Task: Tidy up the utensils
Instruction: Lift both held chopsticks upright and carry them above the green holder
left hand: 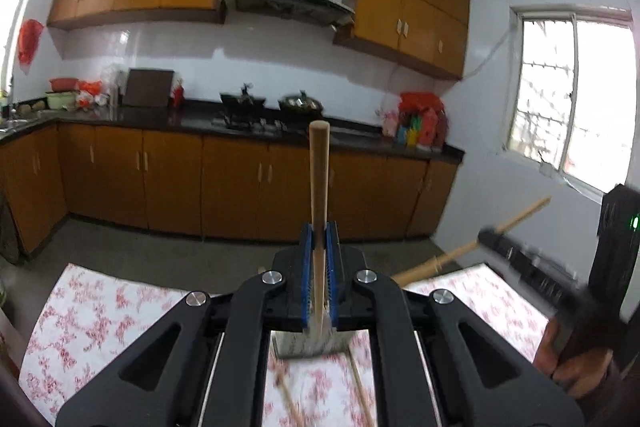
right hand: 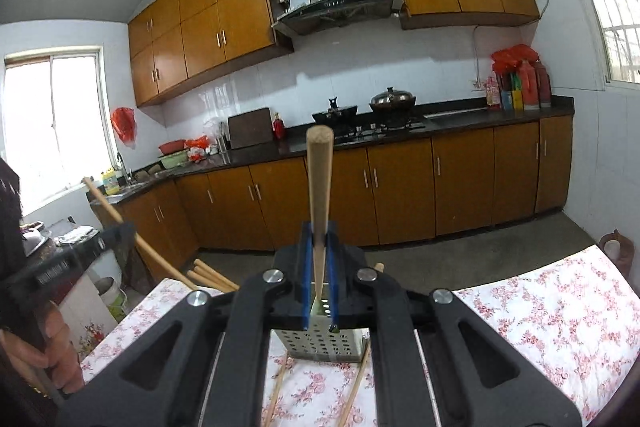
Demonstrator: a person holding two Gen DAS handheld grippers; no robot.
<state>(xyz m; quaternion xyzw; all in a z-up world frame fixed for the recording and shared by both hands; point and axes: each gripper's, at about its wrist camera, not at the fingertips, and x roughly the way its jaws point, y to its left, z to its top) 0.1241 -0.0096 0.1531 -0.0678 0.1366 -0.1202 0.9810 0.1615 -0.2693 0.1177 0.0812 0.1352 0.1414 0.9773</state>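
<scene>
1. Landmark: the perforated metal holder [right hand: 320, 341] on the flowered cloth of the bench [right hand: 552, 311]. Everything below is placed against it.
2. Your left hand-held gripper [left hand: 320, 239] hangs above the holder [left hand: 312, 345], blue pads pinching a wooden chopstick [left hand: 319, 179]. The stick points forward and up; its lower end reaches toward the holder, but blur hides whether it is inside.
3. Left of the holder, in the right wrist view, several stick ends [right hand: 208, 275] jut past the bench's far edge.
4. In front of the holder, two loose sticks [right hand: 354, 395] lie on the cloth, one on each side.
5. Your right hand-held gripper [right hand: 320, 239] also sits above the holder, pads pressed on a second chopstick [right hand: 319, 179]. Its lower tip stands at the holder's open mouth.
6. Right of the holder, in the left wrist view, that second chopstick [left hand: 472, 247] shows slanted in the motion-blurred right gripper.
</scene>
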